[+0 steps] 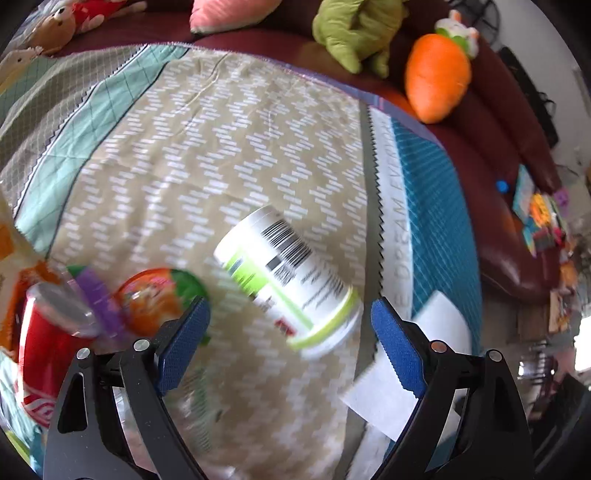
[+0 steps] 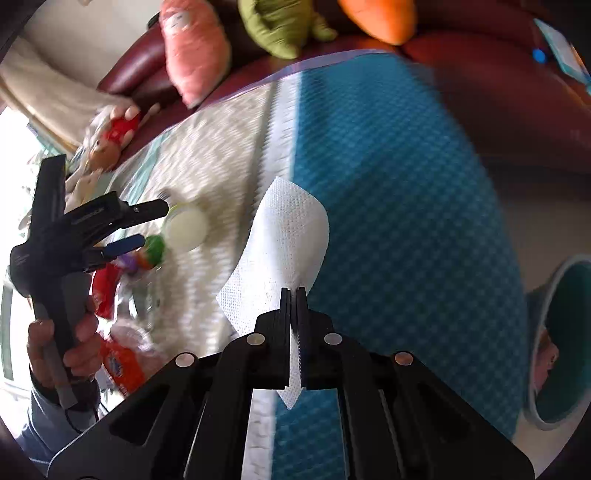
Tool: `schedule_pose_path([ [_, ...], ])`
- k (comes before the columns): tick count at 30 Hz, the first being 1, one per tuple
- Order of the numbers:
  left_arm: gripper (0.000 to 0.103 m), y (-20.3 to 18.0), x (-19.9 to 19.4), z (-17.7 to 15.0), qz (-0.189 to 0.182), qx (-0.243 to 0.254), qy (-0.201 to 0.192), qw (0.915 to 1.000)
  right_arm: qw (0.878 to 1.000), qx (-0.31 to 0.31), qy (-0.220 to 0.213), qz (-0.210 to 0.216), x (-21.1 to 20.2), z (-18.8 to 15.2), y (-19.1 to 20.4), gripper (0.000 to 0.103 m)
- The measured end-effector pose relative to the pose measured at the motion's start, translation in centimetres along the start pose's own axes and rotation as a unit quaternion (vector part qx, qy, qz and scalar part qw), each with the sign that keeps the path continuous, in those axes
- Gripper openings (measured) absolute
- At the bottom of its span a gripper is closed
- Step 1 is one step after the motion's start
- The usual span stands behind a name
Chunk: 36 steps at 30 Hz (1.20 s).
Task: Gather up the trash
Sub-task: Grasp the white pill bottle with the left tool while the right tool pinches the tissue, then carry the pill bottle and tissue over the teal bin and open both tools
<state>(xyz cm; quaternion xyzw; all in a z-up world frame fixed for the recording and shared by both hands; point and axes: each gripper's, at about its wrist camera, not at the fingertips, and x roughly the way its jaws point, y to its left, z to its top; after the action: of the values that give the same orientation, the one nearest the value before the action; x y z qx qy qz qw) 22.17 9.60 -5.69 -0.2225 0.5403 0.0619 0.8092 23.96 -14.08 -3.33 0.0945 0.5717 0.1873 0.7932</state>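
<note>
My left gripper [image 1: 290, 321] is open, its blue pads on either side of a white bottle with a green band and barcode [image 1: 288, 277] lying on the patterned cloth [image 1: 221, 147]. A red can [image 1: 44, 354] and an orange and green wrapper [image 1: 155, 299] lie to its left. My right gripper [image 2: 294, 295] is shut on a white paper towel [image 2: 284, 243] and holds it above the blue part of the cloth [image 2: 388, 184]. The towel also shows in the left wrist view [image 1: 391, 387]. The left gripper [image 2: 147, 225] shows in the right wrist view beside the bottle [image 2: 186, 229].
Plush toys, an orange carrot [image 1: 437, 74], a green one [image 1: 354, 33] and a pink cushion [image 2: 195, 51], lie on the dark red sofa [image 1: 509, 155] behind the cloth. A teal bin [image 2: 561, 343] stands at the right. An orange packet [image 2: 125, 365] lies near the hand.
</note>
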Motion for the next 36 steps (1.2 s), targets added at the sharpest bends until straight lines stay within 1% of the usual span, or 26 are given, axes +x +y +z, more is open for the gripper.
schedule_pose_path([
  [2,0.089,-0.9,1.1,0.3,0.018,0.003,-0.001,0.9998,1.000,0.008,-0.004,-0.001,-0.2,0.4,-1.3,0.003],
  [5,0.089,-1.7,2.4,0.2,0.035,0.008,0.005,0.9994,1.000,0.015,-0.008,0.004,-0.4,0.9,-2.8,0.003],
  [7,0.077,-2.0,2.9,0.0,0.047,0.015,0.003,0.9988,1.000,0.020,-0.009,0.010,-0.5,1.1,-3.8,0.003],
  [8,0.068,-2.4,3.3,-0.2,0.048,0.024,0.006,0.9986,1.000,0.024,-0.009,0.015,-0.6,1.2,-4.4,0.003],
  [9,0.064,-2.6,3.5,-0.3,0.046,0.028,0.007,0.9985,0.999,0.027,-0.009,0.018,-0.5,1.2,-4.6,0.003],
  [10,0.059,-2.9,3.4,-0.5,0.055,0.037,0.000,0.9978,0.999,0.031,-0.010,0.021,-0.4,1.2,-4.9,0.003],
  [11,0.059,-3.3,3.3,-0.7,0.062,0.047,-0.007,0.9969,0.999,0.034,-0.010,0.024,-0.3,1.2,-5.2,0.003],
  [14,0.058,-4.2,2.5,-1.9,0.060,0.079,-0.011,0.9950,0.999,0.042,-0.015,0.031,-0.6,1.1,-5.7,0.003],
  [18,0.058,-6.5,0.8,-4.2,0.038,0.129,-0.017,0.9908,0.998,0.050,-0.034,0.033,-2.2,0.9,-6.6,0.003],
  [21,0.058,-8.6,-0.3,-6.5,0.005,0.167,-0.014,0.9858,0.997,0.052,-0.045,0.029,-3.4,0.5,-6.9,0.003],
  [25,0.058,-11.2,-1.2,-9.1,-0.019,0.200,-0.011,0.9795,0.995,0.068,-0.065,0.025,-5.5,-0.3,-8.0,0.003],
  [32,0.058,-15.5,-2.0,-12.7,-0.046,0.241,-0.008,0.9695,0.989,0.101,-0.105,0.014,-9.5,-2.3,-10.8,0.003],
  [36,0.058,-18.8,-2.2,-14.8,-0.064,0.272,-0.005,0.9603,0.983,0.128,-0.128,0.003,-11.9,-3.9,-13.4,0.003],
])
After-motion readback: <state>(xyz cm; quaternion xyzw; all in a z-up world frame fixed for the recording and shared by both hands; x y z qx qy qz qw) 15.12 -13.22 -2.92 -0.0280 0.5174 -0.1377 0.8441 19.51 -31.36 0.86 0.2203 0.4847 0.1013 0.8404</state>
